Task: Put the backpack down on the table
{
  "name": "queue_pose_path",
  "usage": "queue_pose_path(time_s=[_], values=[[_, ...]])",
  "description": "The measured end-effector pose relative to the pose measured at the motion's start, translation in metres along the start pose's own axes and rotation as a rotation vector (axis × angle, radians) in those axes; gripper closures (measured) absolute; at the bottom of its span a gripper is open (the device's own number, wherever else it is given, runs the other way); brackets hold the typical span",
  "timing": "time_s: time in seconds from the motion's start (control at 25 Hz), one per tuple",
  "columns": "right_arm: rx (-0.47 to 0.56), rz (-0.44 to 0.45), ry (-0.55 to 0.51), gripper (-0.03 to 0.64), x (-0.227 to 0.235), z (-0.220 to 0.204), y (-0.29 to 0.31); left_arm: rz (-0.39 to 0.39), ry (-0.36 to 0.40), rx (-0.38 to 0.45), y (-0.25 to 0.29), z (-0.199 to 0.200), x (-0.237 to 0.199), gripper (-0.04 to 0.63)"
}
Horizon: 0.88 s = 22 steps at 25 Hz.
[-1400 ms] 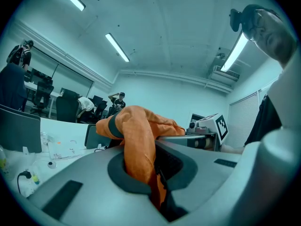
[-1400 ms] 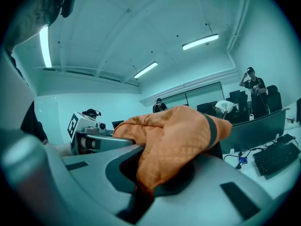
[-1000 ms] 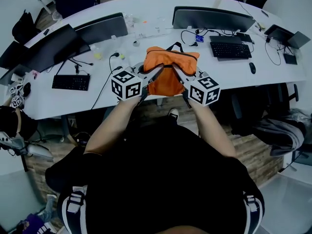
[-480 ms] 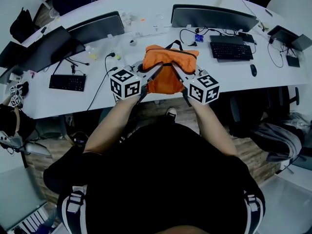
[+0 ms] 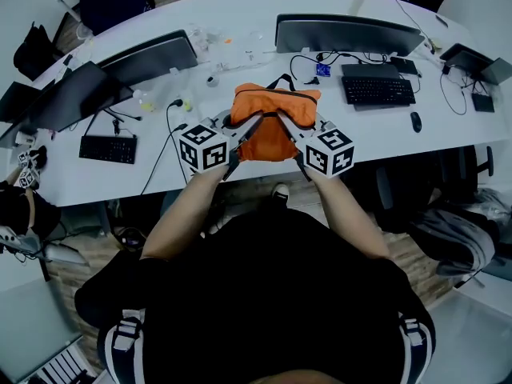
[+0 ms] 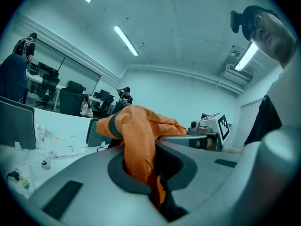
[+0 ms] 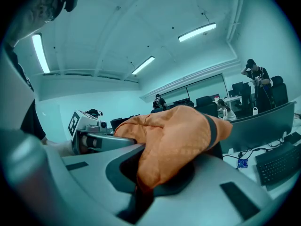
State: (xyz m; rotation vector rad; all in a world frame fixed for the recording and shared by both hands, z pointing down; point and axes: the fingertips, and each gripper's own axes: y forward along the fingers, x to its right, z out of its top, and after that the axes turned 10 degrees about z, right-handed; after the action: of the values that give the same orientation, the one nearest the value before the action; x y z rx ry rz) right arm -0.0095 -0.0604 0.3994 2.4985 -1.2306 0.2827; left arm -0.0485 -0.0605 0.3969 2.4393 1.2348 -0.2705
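Two grippers are holding one soft orange backpack (image 5: 276, 114) between them, over the near edge of a long, curved white desk (image 5: 376, 130). The left gripper (image 5: 250, 126) has its smooth grey jaws closed almost fully, pinching a fold of the thin, crinkled orange fabric. The right gripper (image 5: 294, 128) is doing the same on the other side, its jaws pressed tight on a bunched handful of the cloth. Each gripper is carrying a cube with black and white square markers, and the two cubes are sitting just left and right of the bag.

The backpack is sagging into a loose, rounded pouch, widest along its far side and narrowing toward the near side. Black webbing is crossing the fabric, and a thin black strap loop (image 5: 282, 78) is lying at its far edge. Whether the bag's underside is touching the desk cannot be told.

Several flat dark monitors are standing along the far side of the desk, one to the right (image 5: 346, 32) and two to the left (image 5: 152, 54). A black keyboard (image 5: 378, 90) and a small dark oval mouse (image 5: 415, 122) are lying to the right, well apart from the bag. Another keyboard (image 5: 108, 148) is lying to the left, with thin black cables (image 5: 172, 138) trailing nearby.
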Motion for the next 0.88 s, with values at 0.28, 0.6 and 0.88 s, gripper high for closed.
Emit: queue_pose_path(time_s=[0.28,0.6,0.88], values=[[-0.02,-0.005,0.009,0.588,0.03,-0.005,0.007,0.003,-0.025,-0.005,0.028,-0.004,-0.016,0.558],[-0.055,0.022,0.025,0.588,0.061,-0.009,0.023,0.022,-0.055,-0.015,0.053,-0.008,-0.04,0.558],[-0.068,0.067,0.026,0.588,0.077,-0.005,0.036,0.064,-0.062,-0.021,0.064,-0.003,-0.055,0.558]])
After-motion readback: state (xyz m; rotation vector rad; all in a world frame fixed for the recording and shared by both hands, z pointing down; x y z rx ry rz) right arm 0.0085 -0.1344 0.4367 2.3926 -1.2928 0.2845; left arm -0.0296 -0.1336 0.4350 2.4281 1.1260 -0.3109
